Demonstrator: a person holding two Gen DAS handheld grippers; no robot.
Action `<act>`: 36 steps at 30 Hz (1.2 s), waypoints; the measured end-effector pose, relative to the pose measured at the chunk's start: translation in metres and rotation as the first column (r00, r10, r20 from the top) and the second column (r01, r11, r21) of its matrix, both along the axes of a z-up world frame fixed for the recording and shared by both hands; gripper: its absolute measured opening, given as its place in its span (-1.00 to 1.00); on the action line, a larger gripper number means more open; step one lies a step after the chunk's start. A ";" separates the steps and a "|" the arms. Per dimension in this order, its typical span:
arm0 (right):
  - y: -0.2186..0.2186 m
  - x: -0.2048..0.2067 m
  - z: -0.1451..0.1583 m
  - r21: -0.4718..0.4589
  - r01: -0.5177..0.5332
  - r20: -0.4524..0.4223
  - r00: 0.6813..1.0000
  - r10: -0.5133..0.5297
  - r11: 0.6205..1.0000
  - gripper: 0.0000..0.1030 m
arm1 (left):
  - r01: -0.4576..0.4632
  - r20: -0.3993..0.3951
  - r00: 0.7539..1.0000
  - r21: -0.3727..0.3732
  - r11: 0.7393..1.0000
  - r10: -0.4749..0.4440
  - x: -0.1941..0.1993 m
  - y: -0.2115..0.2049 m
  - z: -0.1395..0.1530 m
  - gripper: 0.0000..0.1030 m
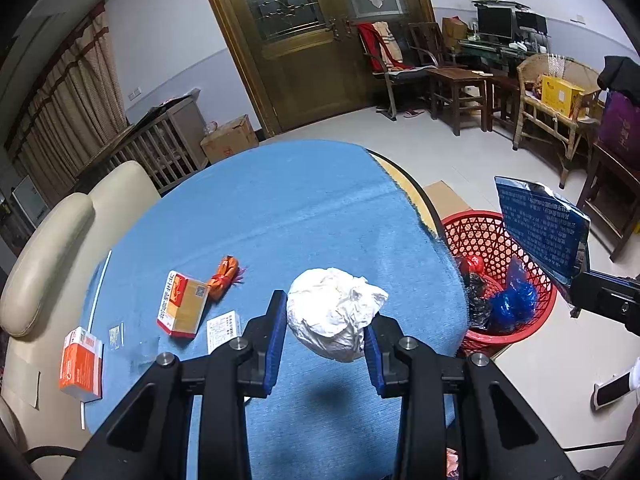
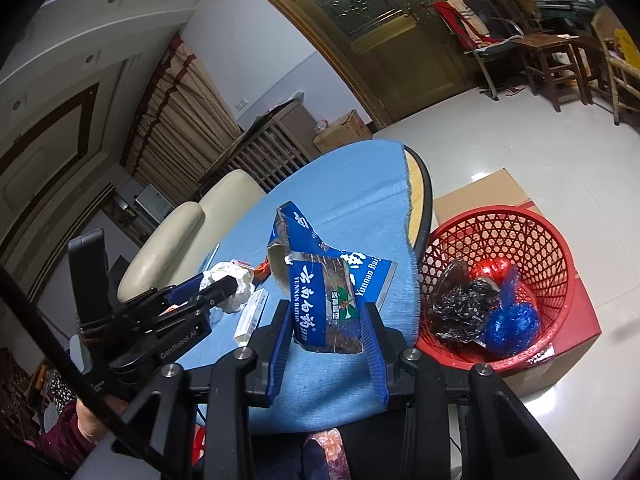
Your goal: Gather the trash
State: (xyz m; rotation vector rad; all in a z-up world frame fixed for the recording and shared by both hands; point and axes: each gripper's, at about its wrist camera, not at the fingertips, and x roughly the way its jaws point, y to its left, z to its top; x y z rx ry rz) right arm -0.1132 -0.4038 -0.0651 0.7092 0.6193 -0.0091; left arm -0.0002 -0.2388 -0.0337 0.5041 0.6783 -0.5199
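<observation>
Left wrist view showed the left gripper with its jaws pinching a crumpled white paper ball, lifted above the blue-clothed counter near its right edge. Right wrist view showed the right gripper with its jaws clamped on a torn blue Yunnan Baiyao box, also near that edge. On the floor just beside the counter stood a red mesh basket holding black and blue plastic bags. Two orange medicine boxes lay toward the counter's left side.
</observation>
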 end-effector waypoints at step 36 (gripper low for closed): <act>-0.061 -0.031 -0.031 0.132 0.142 -0.036 0.990 -0.138 0.981 -0.28 | 0.101 0.002 0.995 0.063 0.993 -0.101 -0.012 -0.074 -0.019 -0.29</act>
